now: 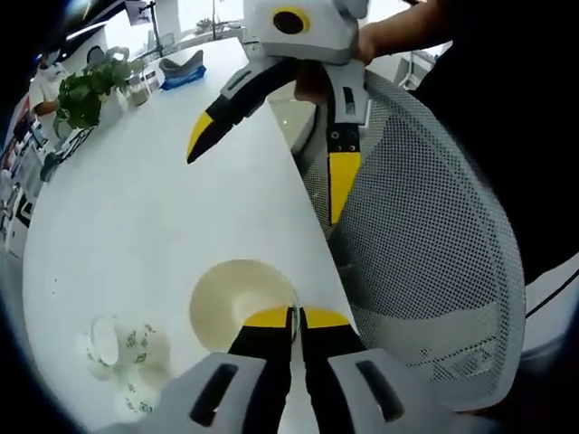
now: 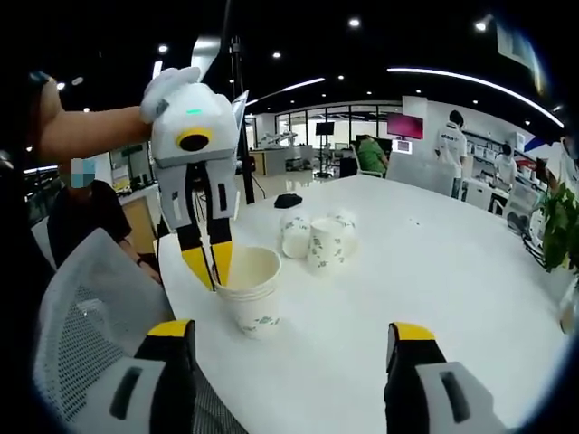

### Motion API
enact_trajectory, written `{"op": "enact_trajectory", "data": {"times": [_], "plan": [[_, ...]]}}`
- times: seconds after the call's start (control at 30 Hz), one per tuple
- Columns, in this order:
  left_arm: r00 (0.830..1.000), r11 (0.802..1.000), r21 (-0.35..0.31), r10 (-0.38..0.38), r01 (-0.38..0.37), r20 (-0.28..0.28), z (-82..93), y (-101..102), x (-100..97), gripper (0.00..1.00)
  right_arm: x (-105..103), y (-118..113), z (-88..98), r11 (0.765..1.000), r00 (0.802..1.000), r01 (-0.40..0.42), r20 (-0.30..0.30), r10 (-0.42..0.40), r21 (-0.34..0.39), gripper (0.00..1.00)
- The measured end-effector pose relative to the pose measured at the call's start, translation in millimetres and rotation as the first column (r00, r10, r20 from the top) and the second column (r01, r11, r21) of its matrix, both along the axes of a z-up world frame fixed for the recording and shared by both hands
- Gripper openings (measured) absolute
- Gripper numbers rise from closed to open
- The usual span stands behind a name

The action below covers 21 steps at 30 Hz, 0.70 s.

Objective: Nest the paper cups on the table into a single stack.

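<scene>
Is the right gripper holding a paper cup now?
No, the right gripper has its jaws wide apart with nothing between them; the left gripper pinches the cup stack.

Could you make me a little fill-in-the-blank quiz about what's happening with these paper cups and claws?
1. The left claw is pinching the ____ of the cup stack.
2. The right claw has its jaws wide ____ and holds nothing.
3. The other cups lie farther along the ____ table.
4. Beside the table's edge stands a mesh-backed ____.

Missing words: rim; open; white; chair
</scene>
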<state>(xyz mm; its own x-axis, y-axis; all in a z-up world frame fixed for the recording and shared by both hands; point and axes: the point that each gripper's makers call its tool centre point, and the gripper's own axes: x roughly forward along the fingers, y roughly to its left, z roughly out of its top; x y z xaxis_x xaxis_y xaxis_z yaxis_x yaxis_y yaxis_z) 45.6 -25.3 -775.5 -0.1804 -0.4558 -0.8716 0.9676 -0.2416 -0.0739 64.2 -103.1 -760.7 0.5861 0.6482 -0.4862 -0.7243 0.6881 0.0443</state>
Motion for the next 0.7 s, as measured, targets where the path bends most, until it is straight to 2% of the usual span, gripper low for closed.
{"op": "enact_trajectory", "data": {"times": [0.23, 0.33, 0.47, 0.7], "plan": [[1.000, 1.000, -0.011, 0.012, -0.012, 0.000, 0.5, 0.0, -4.2, 0.02, -1.0, 1.2, -0.6, 1.000, 1.000, -0.007, -0.003, 0.007, 0.000, 0.88], [0.999, 0.999, -0.036, 0.037, -0.037, 0.005, 3.1, -1.6, -4.5, 0.10, -1.7, 2.0, -0.6, 1.000, 1.000, -0.008, -0.007, 0.008, 0.002, 0.88], [0.997, 0.995, -0.070, 0.072, -0.071, 0.006, 5.8, -0.8, -2.6, 0.14, -2.5, 2.8, -0.4, 1.000, 1.000, -0.010, -0.011, 0.010, 0.001, 0.88], [0.986, 0.972, -0.168, 0.164, -0.165, -0.024, 21.3, -4.4, -1.2, 0.18, -0.9, 0.0, 2.4, 1.000, 1.000, -0.005, -0.014, 0.005, 0.002, 0.88]]}}
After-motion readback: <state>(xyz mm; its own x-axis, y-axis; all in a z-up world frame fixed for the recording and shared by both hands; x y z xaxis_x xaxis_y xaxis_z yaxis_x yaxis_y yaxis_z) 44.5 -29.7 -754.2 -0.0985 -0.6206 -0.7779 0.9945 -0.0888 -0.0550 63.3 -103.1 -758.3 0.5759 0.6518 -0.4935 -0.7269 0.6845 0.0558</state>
